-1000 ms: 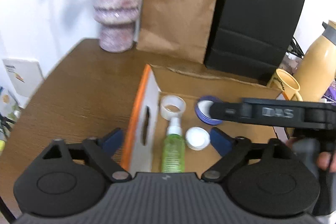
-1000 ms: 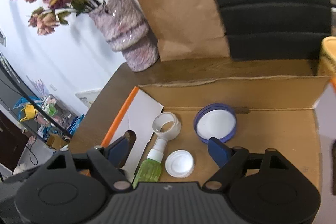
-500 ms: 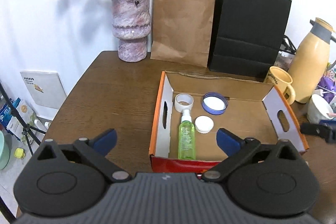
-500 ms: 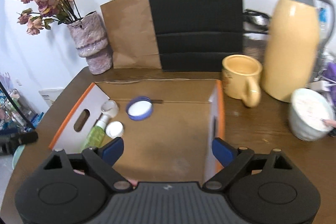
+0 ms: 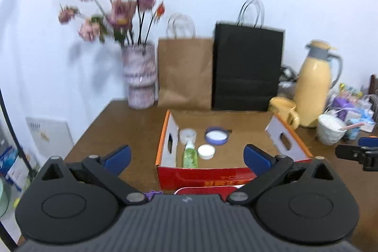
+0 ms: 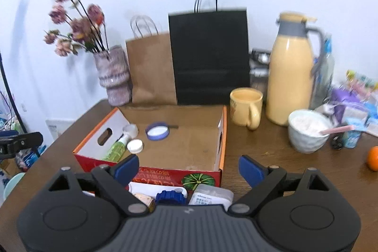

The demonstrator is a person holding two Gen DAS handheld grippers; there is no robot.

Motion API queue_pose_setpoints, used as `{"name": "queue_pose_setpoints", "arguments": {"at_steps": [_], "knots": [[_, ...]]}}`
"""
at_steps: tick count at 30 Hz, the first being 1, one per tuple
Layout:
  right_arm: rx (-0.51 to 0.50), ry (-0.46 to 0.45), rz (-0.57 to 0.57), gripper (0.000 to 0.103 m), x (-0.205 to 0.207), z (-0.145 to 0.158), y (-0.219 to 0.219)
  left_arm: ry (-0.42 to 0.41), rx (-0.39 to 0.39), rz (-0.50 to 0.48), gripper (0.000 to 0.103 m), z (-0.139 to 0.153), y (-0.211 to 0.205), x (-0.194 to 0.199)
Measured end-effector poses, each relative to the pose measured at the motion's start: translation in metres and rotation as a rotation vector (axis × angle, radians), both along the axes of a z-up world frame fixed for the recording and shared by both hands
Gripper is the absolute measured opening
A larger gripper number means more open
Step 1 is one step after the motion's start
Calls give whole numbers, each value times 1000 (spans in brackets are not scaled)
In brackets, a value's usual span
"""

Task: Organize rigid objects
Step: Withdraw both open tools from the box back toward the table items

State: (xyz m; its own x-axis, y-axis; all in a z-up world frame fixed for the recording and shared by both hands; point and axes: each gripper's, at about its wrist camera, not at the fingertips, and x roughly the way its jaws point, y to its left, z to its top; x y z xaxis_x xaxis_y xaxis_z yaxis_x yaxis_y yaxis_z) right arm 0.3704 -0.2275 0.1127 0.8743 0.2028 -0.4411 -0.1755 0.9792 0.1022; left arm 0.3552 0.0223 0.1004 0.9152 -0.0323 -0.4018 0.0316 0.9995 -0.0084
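Observation:
A red and orange cardboard tray (image 5: 208,177) (image 6: 179,175) sits on the brown table. It holds a green spray bottle (image 5: 190,156) (image 6: 115,149), a tape roll (image 5: 187,135) (image 6: 131,130), a white cap (image 5: 206,151) (image 6: 135,146) and a blue-rimmed lid (image 5: 216,135) (image 6: 157,131). My left gripper (image 5: 187,155) is open and empty, held back in front of the tray. My right gripper (image 6: 187,165) is open and empty, also in front of it. Loose items lie just below the right gripper: a blue cap (image 6: 171,197), a white packet (image 6: 211,196) and a small brown block (image 6: 141,198).
A flower vase (image 5: 139,79), a brown bag (image 5: 185,72) and a black bag (image 5: 246,67) stand behind the tray. A yellow mug (image 6: 245,108), a yellow jug (image 6: 291,77), a white bowl (image 6: 307,134) and an orange (image 6: 373,157) are to the right.
Both grippers have pulled back and up from over the tray to in front of its near edge. The tray's contents have not moved.

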Motion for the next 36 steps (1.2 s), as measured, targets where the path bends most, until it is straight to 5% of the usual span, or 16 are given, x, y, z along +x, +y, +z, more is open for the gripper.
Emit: {"name": "queue_pose_setpoints", "arguments": {"at_steps": [8, 16, 19, 22, 29, 36], "knots": [[-57, -162, 16, 92, -100, -34, 12, -126, -38, -16, 103, -34, 11, -102], [-48, -155, 91, 93, -208, -89, 23, -142, -69, 74, 103, -74, 39, -216], [-61, -160, 88, 93, -246, -103, 24, -170, -22, 63, 103, -81, 45, -254], [-64, -180, 56, 95, -278, -110, 22, -191, -47, 127, 103, -87, 45, -280], [-45, -384, 68, 103, -356, -106, 24, -232, 26, 31, 103, -106, 15, -336], [-33, -430, 134, 103, -374, -110, 32, -275, -2, 20, 103, -103, 7, -345]]}}
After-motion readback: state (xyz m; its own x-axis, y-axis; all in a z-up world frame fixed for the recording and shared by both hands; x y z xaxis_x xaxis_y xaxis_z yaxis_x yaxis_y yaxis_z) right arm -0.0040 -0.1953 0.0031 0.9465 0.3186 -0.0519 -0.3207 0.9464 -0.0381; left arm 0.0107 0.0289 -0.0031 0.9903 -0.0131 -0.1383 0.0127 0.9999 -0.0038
